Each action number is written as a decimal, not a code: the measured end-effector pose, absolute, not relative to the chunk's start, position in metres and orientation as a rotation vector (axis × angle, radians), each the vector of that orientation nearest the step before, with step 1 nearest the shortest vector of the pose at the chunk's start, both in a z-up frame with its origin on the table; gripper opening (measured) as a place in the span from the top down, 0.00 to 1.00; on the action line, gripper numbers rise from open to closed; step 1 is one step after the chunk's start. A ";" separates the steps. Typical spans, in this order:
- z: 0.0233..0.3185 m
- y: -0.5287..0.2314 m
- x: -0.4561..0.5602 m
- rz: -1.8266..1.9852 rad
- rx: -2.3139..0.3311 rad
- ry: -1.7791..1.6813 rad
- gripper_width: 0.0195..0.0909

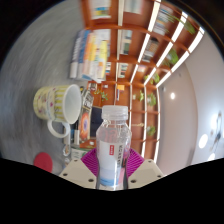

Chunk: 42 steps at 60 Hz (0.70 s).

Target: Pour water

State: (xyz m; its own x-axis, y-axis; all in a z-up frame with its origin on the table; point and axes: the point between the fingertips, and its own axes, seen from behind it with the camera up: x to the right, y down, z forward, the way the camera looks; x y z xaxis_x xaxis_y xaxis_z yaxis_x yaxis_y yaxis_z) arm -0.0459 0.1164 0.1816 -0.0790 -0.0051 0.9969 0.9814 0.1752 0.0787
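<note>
The tool point(112, 172) is clamped on a clear plastic water bottle with a white cap and red label point(113, 146), with some water inside. At ten o'clock from the bottle is a cream ceramic mug with yellow flowers point(58, 104), tipped sideways.

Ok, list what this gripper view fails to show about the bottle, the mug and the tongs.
- Bottle: its base is cut off below the view, so the water level is unclear.
- Mug: the view is tilted and only its outside shows; its contents are hidden.
- Tongs: the fingers are not visible around the bottle.
- Pink object near the mug: too blurred to identify.
</note>
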 end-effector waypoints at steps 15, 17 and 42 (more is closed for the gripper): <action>0.148 0.115 -0.012 -0.162 -1.655 -0.672 0.79; 0.141 0.114 -0.007 -0.070 -1.689 -0.600 0.79; 0.092 0.121 0.017 0.208 -1.688 -0.318 0.79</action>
State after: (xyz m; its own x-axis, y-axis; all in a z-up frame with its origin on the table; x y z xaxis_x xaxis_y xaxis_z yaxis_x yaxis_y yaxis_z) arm 0.0166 0.1213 0.0917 0.9441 0.3266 0.0454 0.0890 -0.1198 -0.9888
